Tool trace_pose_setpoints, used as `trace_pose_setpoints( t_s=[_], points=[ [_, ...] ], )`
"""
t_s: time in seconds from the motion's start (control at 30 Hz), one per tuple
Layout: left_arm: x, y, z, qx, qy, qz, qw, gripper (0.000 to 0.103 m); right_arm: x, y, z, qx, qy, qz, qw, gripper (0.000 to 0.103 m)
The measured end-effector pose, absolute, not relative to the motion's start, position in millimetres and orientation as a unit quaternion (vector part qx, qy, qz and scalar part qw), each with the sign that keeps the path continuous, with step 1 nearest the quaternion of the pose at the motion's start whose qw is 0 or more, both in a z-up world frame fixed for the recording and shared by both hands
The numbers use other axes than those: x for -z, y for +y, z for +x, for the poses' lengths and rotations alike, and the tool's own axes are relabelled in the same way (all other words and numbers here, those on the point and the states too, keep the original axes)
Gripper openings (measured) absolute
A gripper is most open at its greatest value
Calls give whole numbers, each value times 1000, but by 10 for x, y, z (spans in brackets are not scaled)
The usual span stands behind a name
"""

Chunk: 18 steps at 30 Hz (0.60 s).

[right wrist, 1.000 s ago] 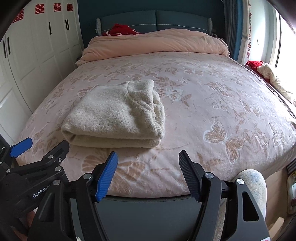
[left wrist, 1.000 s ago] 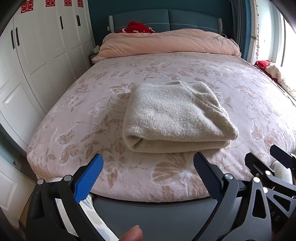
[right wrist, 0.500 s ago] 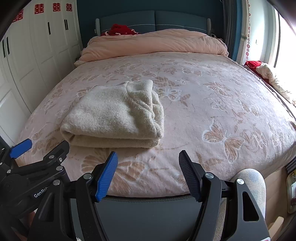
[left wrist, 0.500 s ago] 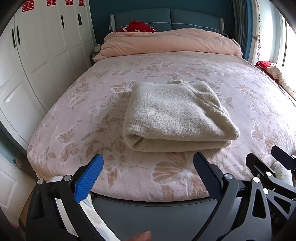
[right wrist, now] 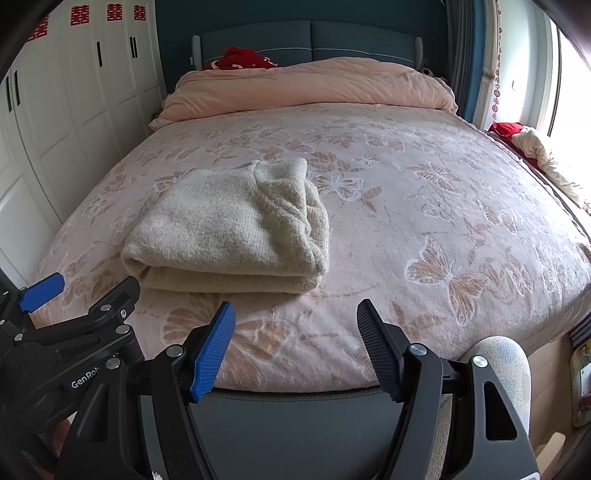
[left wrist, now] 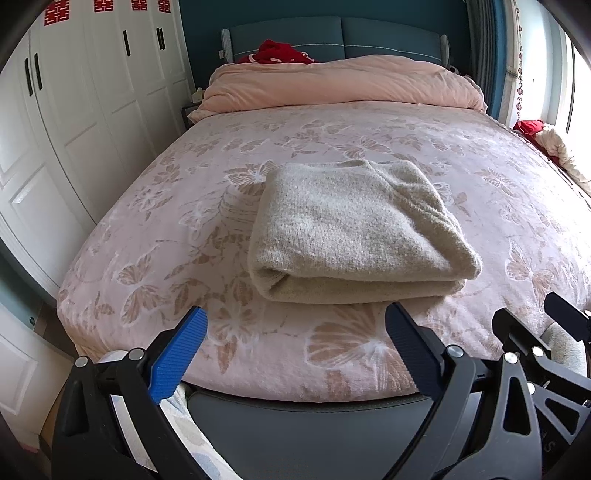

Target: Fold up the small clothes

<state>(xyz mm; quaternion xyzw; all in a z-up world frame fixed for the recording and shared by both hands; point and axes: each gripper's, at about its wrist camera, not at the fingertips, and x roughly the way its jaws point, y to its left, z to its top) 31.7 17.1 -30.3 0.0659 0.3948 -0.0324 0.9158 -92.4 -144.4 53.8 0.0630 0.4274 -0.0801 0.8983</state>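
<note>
Where folds overlap, sweater [left wrist: 354,225] sleeves hidden

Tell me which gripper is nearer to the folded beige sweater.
Left. The left gripper hangs open just before the folded beige sweater, facing its near edge. The right gripper is open too, further right, with the sweater off to its left.

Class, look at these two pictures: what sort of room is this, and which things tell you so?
Most likely a home bedroom: a large bed with a rolled pink duvet by its headboard, and white wardrobe doors alongside.
</note>
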Motion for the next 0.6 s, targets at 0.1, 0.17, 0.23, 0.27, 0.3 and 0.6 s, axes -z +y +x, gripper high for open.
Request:
trace_pose_setpoints(
  t_s=[0.1,0.17,0.23,0.27,0.3,0.6],
  points=[
    [308,159,318,34,393,67,916,92,-529,-1444,-930,82,428,65,897,67],
    [308,152,313,35,393,68,916,91,-523,-1454,-934,83,429,66,897,67],
    [308,147,310,34,394,68,916,91,-522,-1466,-935,83,429,66,897,67],
    [305,149,311,34,392,68,917,91,-522,-1470,-934,83,429,66,897,67],
    [307,149,315,34,393,68,916,91,-522,-1473,-933,82,429,65,897,67],
    [327,158,311,28,398,64,915,90,-511,-1448,-939,84,432,67,895,67]
  ],
)
